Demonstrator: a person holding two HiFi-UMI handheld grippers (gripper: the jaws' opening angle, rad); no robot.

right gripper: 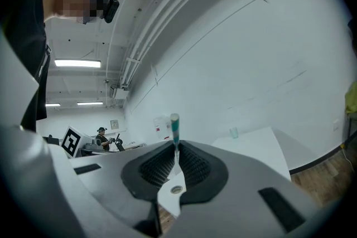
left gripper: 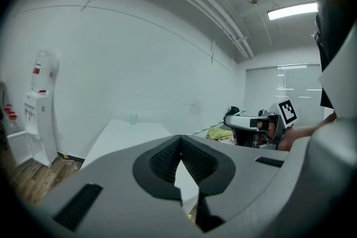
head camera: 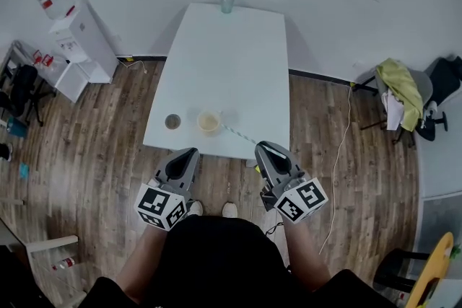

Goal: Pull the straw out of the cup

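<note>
A pale cup (head camera: 209,122) stands near the front edge of the white table (head camera: 231,61). A teal-and-white striped straw (head camera: 238,135) slants from the cup's right rim toward me, and I cannot tell whether its tip is still inside. My right gripper (head camera: 260,148) is shut on the straw's near end, and the straw's tip (right gripper: 175,125) pokes up between the pads. In the left gripper view the straw (left gripper: 215,126) shows as a thin line running to the right gripper (left gripper: 248,120). My left gripper (head camera: 190,154) is shut and holds nothing, just off the table's front edge.
A small round grey lid or dish (head camera: 172,121) lies left of the cup. A clear glass (head camera: 227,3) stands at the table's far edge. A water dispenser (head camera: 72,25) is at the far left, and a chair with yellow cloth (head camera: 401,86) at the right. Wooden floor surrounds the table.
</note>
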